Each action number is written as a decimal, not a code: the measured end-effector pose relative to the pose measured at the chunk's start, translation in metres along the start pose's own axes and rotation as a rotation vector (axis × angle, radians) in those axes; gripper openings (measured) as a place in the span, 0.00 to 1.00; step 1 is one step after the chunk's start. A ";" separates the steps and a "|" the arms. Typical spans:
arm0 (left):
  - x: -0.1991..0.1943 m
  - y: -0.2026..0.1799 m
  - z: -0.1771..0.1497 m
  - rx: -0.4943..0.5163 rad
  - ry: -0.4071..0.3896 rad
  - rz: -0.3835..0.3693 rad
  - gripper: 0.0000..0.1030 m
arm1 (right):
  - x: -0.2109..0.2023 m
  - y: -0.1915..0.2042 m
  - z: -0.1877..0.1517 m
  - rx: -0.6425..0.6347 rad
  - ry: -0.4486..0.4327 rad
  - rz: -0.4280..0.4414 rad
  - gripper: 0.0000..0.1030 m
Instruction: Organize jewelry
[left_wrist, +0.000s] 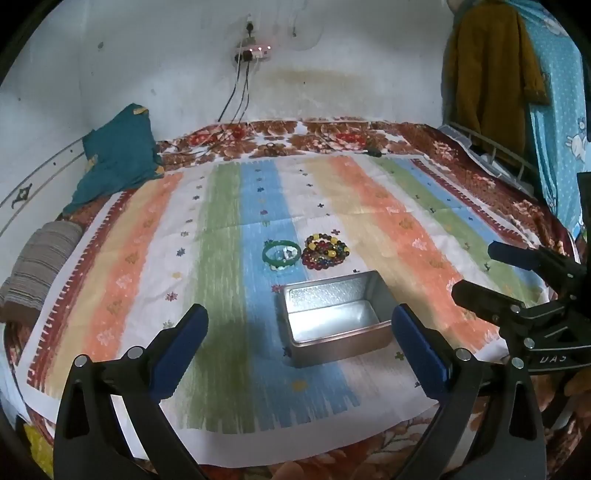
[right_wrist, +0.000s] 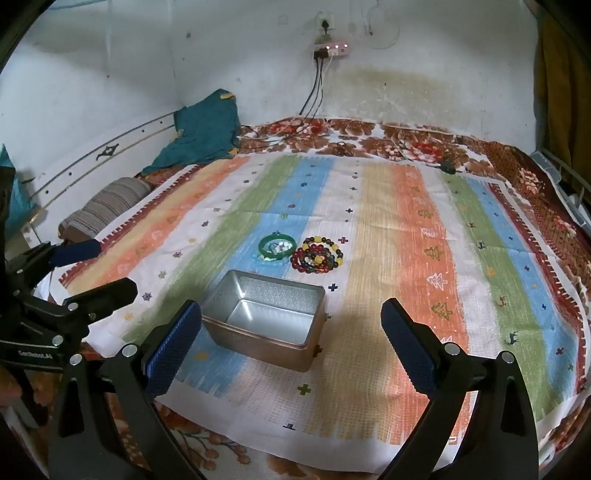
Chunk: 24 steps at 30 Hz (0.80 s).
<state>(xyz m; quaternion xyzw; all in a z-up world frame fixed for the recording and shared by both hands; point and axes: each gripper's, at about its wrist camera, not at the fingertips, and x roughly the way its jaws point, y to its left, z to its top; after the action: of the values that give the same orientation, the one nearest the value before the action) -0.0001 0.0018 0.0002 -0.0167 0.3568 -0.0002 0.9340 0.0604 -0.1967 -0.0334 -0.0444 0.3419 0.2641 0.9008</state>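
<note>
Tongs are hanging over the bed, one pair in each hand. The left tongs (left_wrist: 299, 345) are standing wide, with nothing between the blue pads (left_wrist: 184, 347). The right tongs (right_wrist: 291, 345) are standing wide too, and they are holding nothing.

The tin (left_wrist: 334, 321) is sitting just ahead of the left tongs, close to their right pad. It is sitting just ahead of the right tongs as well, close to their left pad. It is a shiny box with no lid, and its inside is looking bare.

Past the tin, a bit farther from both tongs, the jewelry is lying on the striped cloth (left_wrist: 229, 258). The green bangle (left_wrist: 281, 253) is lying flat, with some small pale beads (right_wrist: 277, 248) inside its ring. More pale beads are peeking out by its near edge. The bead bracelets (left_wrist: 325, 250) are lying in a heap right beside the bangle, on its right. They are red, yellow and dark. Bangle and heap are looking very close, and I cannot tell if they are touching.

Far off to the left, a striped pillow (left_wrist: 40, 262) and a teal cloth (left_wrist: 118, 155) are lying by the wall. Straight ahead, a power strip (right_wrist: 330, 50) is hanging on the wall with wires dropping down to the bed.
</note>
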 end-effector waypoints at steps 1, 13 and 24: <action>0.001 0.001 0.000 -0.006 0.005 -0.008 0.95 | 0.000 0.000 0.000 0.000 -0.001 0.000 0.96; -0.006 -0.001 0.003 -0.003 -0.032 0.002 0.95 | 0.000 0.000 0.005 0.004 -0.018 0.000 0.96; -0.007 0.002 0.004 -0.005 -0.036 0.008 0.95 | -0.006 -0.002 0.002 0.006 -0.028 0.004 0.96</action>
<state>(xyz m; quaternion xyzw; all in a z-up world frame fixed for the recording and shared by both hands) -0.0021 0.0038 0.0079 -0.0176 0.3402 0.0046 0.9402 0.0587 -0.2008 -0.0286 -0.0373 0.3301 0.2657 0.9050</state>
